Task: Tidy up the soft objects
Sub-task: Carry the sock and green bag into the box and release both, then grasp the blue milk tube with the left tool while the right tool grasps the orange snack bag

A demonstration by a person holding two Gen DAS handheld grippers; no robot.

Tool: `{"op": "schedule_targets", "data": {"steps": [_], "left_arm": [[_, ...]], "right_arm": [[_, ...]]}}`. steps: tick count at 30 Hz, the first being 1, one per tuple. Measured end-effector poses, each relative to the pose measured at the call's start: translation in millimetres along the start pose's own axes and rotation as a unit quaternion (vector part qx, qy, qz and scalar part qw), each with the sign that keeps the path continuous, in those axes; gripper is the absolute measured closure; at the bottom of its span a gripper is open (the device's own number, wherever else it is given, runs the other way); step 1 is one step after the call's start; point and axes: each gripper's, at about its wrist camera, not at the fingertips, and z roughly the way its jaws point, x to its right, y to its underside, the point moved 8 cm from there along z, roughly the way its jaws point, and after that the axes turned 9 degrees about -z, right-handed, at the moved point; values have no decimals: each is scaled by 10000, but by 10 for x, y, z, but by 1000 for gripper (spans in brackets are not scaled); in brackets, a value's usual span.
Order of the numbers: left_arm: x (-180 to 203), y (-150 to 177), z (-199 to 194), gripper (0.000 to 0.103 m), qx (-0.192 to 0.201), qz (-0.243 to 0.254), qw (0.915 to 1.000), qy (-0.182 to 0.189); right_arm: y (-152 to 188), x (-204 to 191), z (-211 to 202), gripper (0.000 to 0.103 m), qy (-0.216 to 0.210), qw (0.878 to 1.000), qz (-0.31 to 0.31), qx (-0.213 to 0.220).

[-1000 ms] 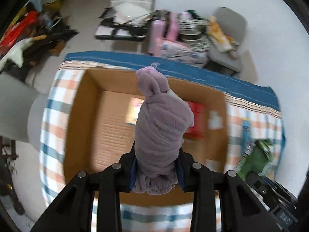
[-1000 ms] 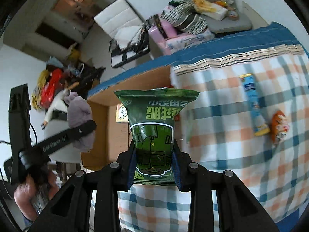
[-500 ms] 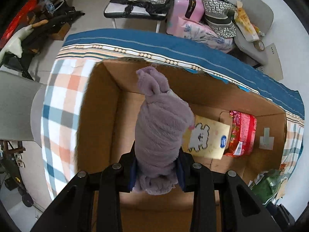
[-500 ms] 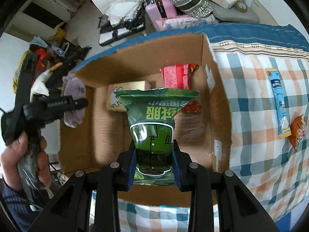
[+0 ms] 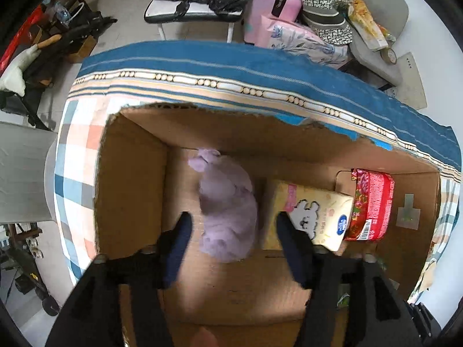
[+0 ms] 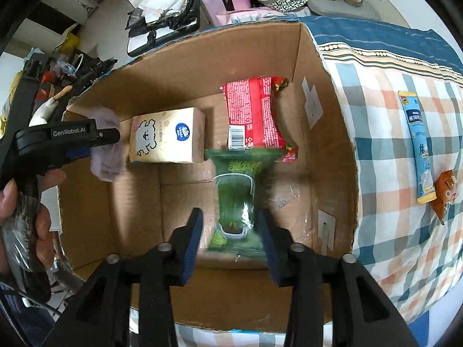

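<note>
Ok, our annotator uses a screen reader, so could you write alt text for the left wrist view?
The left gripper, jaws open, hangs over an open cardboard box, with a blurred purple plush toy between its fingers, apart from both. Right of the toy are a cream tissue pack and a red snack packet. The box sits on a plaid cloth.

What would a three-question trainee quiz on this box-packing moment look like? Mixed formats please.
1. True or false: the left gripper is shut on the purple plush.
2. In the right wrist view, which item lies between the right gripper fingers: A) red packet, B) green bag, C) tissue pack?
3. Fill in: the blue sachet lies outside the cardboard box, on the checked ____.

Key: 1 false, fingers are spread; 2 B; 3 cloth.
</note>
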Motion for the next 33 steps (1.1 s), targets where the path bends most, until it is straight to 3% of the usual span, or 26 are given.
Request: {"op": "schedule_targets", "data": {"steps": [2, 6, 9, 22, 33], "left_arm": [[-12, -4, -36, 25, 54, 17, 10000, -10], [-78, 77, -148, 10, 257, 96, 9996, -102], [-125, 206, -243, 10, 421, 132, 9990, -104], [-385, 900, -781, 10, 1156, 47, 9930, -234], [-288, 1295, -1255, 10, 1510, -96, 9884, -130]], "right_arm": [[-16, -18, 1, 45, 30, 10000, -36, -13], [-47, -45, 6, 18, 57, 9999, -108, -59], [-60, -65, -18, 10, 177, 9996, -207, -17], [110, -137, -317, 8, 800, 9937, -741, 257], [411, -214, -861, 8, 489, 9920, -892, 745]]}}
